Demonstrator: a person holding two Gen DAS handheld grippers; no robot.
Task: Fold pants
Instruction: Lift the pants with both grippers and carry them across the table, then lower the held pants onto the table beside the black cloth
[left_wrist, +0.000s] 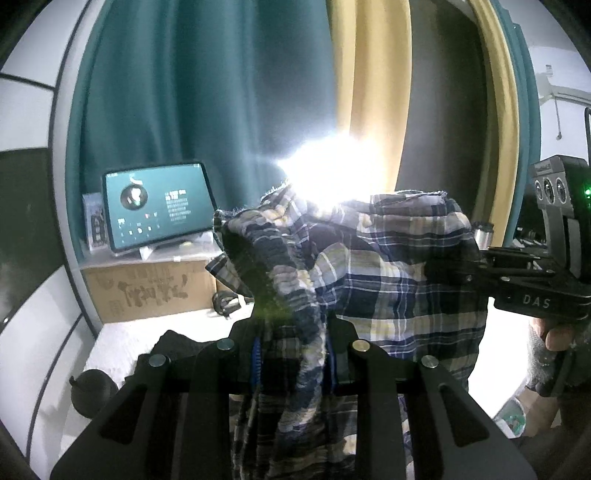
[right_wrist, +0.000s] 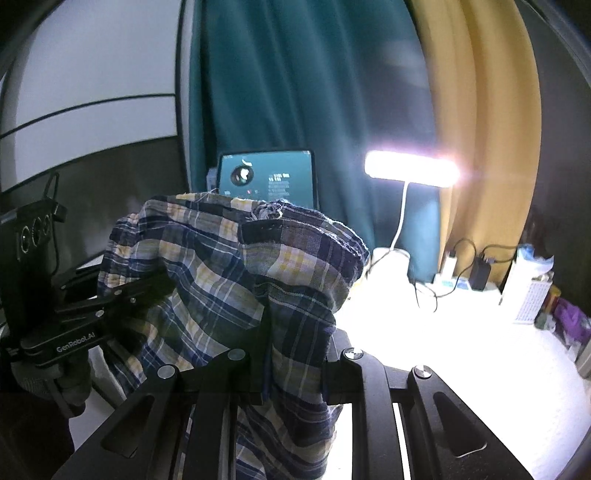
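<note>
White and glaring under a lit bar lamp (right_wrist: 412, 171), the tabletop (right_wrist: 461, 350) is filling the lower part of both views. Teal curtain (right_wrist: 295, 92) and mustard-yellow curtain (right_wrist: 480, 110) are hanging behind it, with a white and dark panelled wall (right_wrist: 92, 110) at the left.

At the back left corner of the table a brown cardboard box (left_wrist: 147, 291) is standing with dark brush-style lettering on its side that I cannot read; a tablet (left_wrist: 159, 206) is leaning on a stand on top of it, its teal screen showing small text too blurred to make out. Chargers and cables (right_wrist: 476, 273) are lying along the back edge near the lamp's base, and a white carton (right_wrist: 532, 299) is standing toward the right edge. A dark garment (left_wrist: 166, 350) is lying near the left edge.

Plaid pants (left_wrist: 388, 266) in navy, white and yellow are hanging in the air above the table, stretched between the two grippers. The left gripper (left_wrist: 293, 354) is clamping a bunched, gathered band of the pants between its fingers. The right gripper (right_wrist: 295, 354) is pinching another part of the fabric, which is draping over and below its fingers. Each gripper shows side-on in the other's view: the right one is reading "DAS", the left one "GenRobot.AI". A hand (left_wrist: 557, 336) in a grey knit glove is gripping the right one's handle.
</note>
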